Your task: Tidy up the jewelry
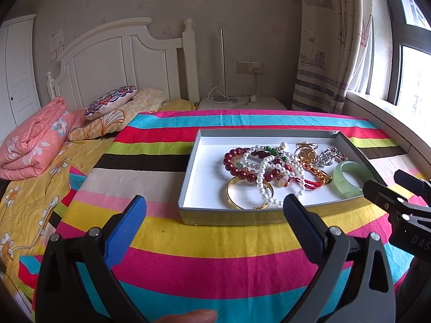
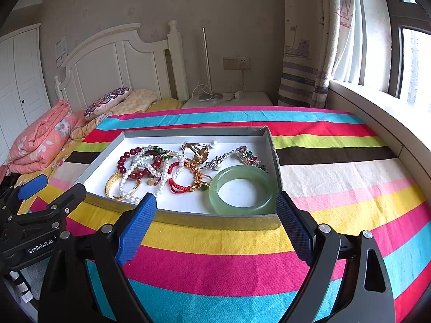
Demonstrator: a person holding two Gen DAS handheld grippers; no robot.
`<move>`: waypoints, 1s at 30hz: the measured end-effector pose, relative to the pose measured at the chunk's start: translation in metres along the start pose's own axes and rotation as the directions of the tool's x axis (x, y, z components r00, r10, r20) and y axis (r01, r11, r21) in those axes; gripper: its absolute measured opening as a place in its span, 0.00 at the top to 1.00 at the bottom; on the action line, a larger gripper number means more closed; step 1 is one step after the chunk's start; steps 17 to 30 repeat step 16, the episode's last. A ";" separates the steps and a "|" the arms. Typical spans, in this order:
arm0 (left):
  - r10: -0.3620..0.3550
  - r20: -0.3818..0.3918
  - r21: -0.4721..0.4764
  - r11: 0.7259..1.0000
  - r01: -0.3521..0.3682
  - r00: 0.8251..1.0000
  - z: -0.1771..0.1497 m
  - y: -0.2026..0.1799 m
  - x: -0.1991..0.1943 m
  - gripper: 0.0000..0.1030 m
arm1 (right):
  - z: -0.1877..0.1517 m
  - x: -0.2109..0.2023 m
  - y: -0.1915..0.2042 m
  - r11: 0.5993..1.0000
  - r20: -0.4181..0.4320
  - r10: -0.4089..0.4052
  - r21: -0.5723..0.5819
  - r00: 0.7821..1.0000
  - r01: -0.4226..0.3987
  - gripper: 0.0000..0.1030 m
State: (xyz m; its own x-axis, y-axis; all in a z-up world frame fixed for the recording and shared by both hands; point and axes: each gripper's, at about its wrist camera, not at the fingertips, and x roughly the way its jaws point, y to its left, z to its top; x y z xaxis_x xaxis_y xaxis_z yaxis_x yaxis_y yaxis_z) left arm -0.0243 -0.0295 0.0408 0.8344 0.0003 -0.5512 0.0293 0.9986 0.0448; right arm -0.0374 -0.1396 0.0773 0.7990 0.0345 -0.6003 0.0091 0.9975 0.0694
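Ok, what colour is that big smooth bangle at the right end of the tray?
Pale translucent green bangle, clearest in the right wrist view.

"GenRobot.AI" in white on the black body of the left hand-held gripper (image 2: 32, 188) (seen from the right wrist view), "DAS" partly legible on the right hand-held gripper (image 1: 396, 185), wall notice beyond unreadable

Pale green bangle (image 2: 242, 191), dark red beads (image 2: 134, 167) (white-lined tray (image 2: 102, 177)), rainbow-striped cloth (image 2: 336, 161).
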 end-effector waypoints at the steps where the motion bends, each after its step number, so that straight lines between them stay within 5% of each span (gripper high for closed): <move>1: -0.001 0.000 0.001 1.000 0.001 1.000 0.000 0.000 0.000 0.02 | 0.000 0.000 0.000 1.000 -0.001 0.000 0.000 1.000 0.000 0.16; 9: -0.007 0.009 0.015 1.000 0.007 1.000 -0.002 -0.006 -0.005 0.02 | -0.002 0.001 0.002 1.000 -0.006 0.007 -0.005 1.000 -0.007 0.16; 16: -0.021 -0.166 0.053 0.998 0.030 0.986 -0.005 -0.011 0.012 0.02 | -0.008 0.009 0.007 0.996 -0.126 -0.019 -0.090 0.992 0.007 0.16; 30: -0.021 -0.166 0.053 0.998 0.030 0.986 -0.005 -0.011 0.012 0.02 | -0.008 0.009 0.007 0.996 -0.126 -0.019 -0.090 0.992 0.007 0.16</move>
